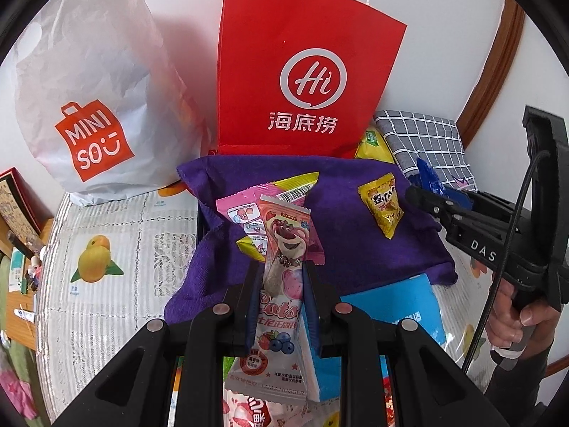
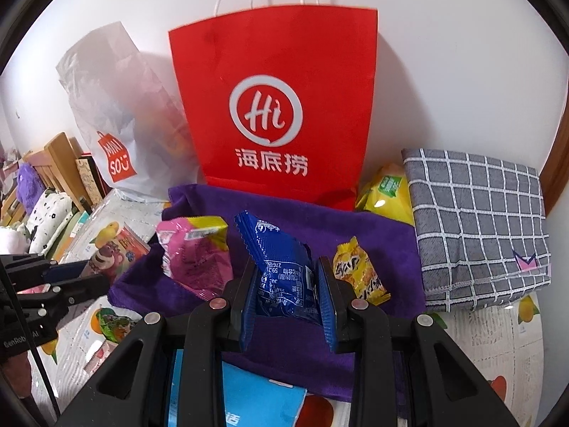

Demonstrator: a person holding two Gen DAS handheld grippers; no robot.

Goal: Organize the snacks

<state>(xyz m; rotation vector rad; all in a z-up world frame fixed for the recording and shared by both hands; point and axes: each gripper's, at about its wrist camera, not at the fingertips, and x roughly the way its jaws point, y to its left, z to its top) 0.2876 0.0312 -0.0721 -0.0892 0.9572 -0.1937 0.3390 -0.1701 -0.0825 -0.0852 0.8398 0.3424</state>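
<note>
A pink bear-print snack bar (image 1: 282, 274) is clamped tight in the left gripper (image 1: 281, 277), and a blue snack packet (image 2: 281, 270) is pinched shut in the right gripper (image 2: 290, 284), both held over the purple cloth (image 2: 391, 242), where a pink pouch (image 2: 193, 249) and yellow candy (image 2: 359, 274) are laid, red bag (image 2: 274, 106) propped behind

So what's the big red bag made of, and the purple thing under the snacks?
The red bag looks like matte paper: stiff, sharply creased sides, with thin white twisted handles. The purple cloth looks like soft fuzzy fabric, probably microfibre: it rumples and has stitched edges.
</note>
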